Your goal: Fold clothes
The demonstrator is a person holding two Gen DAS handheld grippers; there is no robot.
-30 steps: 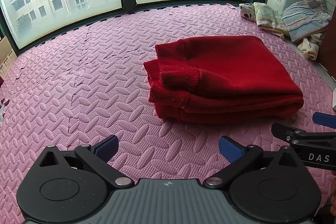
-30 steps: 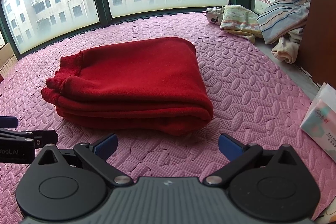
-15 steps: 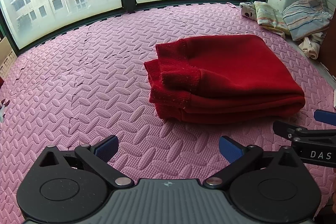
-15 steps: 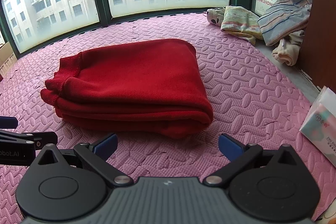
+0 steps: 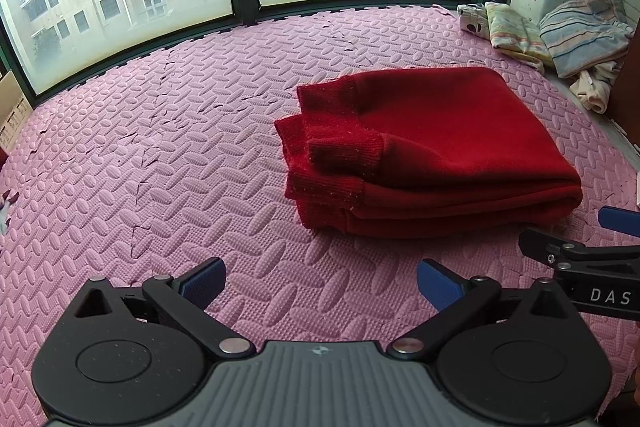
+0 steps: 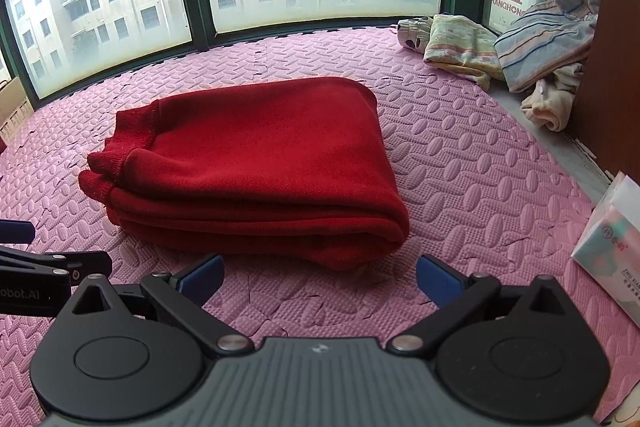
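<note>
Lying folded, red sweater [image 6: 256, 163] points its ribbed cuffs leftward

The left gripper [image 5: 320, 279] has black linkage arms, blue finger pads [image 5: 206, 277], silver rivets and a ribbed grey housing. The right gripper [image 6: 318, 277] looks identical.

Tissue pack [image 6: 612, 251] is running off right edge; cardboard box [image 5: 12, 107] is getting cut at left; sweater [image 6: 260, 163] inner folds aren't showing.
</note>
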